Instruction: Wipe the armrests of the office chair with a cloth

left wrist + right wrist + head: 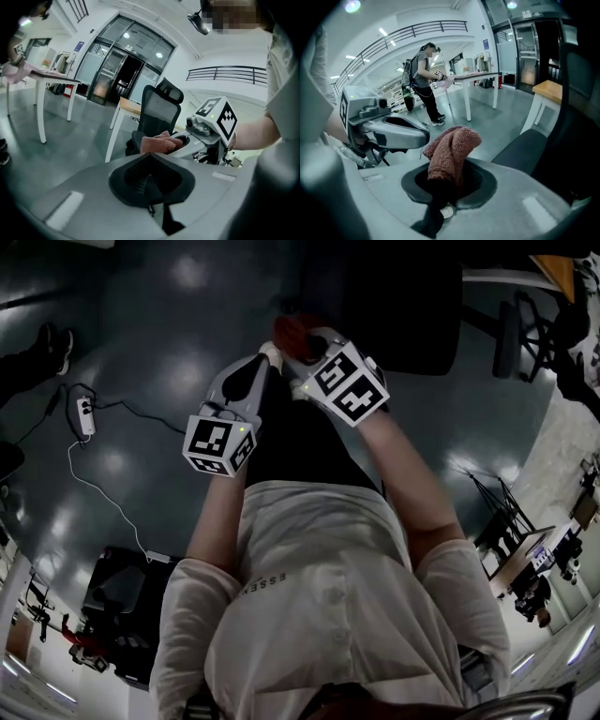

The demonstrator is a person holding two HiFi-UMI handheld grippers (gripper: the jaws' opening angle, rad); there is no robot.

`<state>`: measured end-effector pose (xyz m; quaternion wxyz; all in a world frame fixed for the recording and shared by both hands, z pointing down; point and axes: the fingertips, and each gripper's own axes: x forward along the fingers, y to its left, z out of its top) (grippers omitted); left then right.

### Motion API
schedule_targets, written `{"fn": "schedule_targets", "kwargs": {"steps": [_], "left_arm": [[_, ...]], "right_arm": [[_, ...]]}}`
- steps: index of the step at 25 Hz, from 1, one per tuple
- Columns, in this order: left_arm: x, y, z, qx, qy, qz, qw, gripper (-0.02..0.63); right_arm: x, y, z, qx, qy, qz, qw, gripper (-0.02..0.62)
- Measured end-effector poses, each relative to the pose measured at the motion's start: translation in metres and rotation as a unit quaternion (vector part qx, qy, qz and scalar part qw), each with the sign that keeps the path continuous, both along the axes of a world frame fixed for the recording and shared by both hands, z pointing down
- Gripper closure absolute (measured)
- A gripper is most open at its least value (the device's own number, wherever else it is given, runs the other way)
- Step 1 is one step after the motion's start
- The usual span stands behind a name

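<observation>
R gripper [447,183] is clamped on the cloth [452,145]. The reddish knit is bunched, w/ most of it sticking out past the jaw tips, prob. so the free wad does the wiping. L gripper [150,176] has its jaws together w/ nothing between them and is held just beside the R one, seemingly spare. Office chair [158,110] stands ahead of both tips, not touched yet. Can't pick out the armrests clearly.

Pale capitals "ESSE" running up the side of the person's white shirt [309,596], the rest of the word lost in a fold, blue wall sign [78,46] beside the glass doors, its print too small to read
</observation>
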<state>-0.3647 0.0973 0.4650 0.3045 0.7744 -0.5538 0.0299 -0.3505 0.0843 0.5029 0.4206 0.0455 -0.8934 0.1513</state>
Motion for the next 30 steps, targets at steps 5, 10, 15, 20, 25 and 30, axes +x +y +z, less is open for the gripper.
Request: {"fn": "schedule_targets", "kwargs": {"steps": [5, 10, 15, 20, 25, 30], "left_arm": [[0.004, -0.038, -0.039, 0.038, -0.015, 0.034, 0.9986, 0.589], [0.031, -0.076, -0.069, 0.061, -0.011, 0.116, 0.9914, 0.589], [0.086, -0.111, -0.078, 0.073, 0.001, 0.236, 0.9689, 0.589], [0.154, -0.136, -0.093, 0.096, 0.001, 0.341, 0.9352, 0.589], [0.228, -0.135, -0.097, 0.100, 0.007, 0.419, 0.9025, 0.589], [0.305, -0.119, -0.104, 0.101, -0.001, 0.446, 0.8892, 0.589]], "right_arm": [[0.020, -0.036, -0.051, 0.033, -0.056, 0.081, 0.995, 0.543], [0.070, -0.082, -0.091, 0.069, -0.071, 0.198, 0.975, 0.543], [0.140, -0.109, -0.101, 0.071, -0.068, 0.324, 0.941, 0.543], [0.226, -0.111, -0.108, 0.088, -0.058, 0.443, 0.890, 0.543], [0.310, -0.103, -0.117, 0.108, -0.066, 0.542, 0.831, 0.543], [0.402, -0.080, -0.123, 0.112, -0.086, 0.594, 0.792, 0.543]]}}
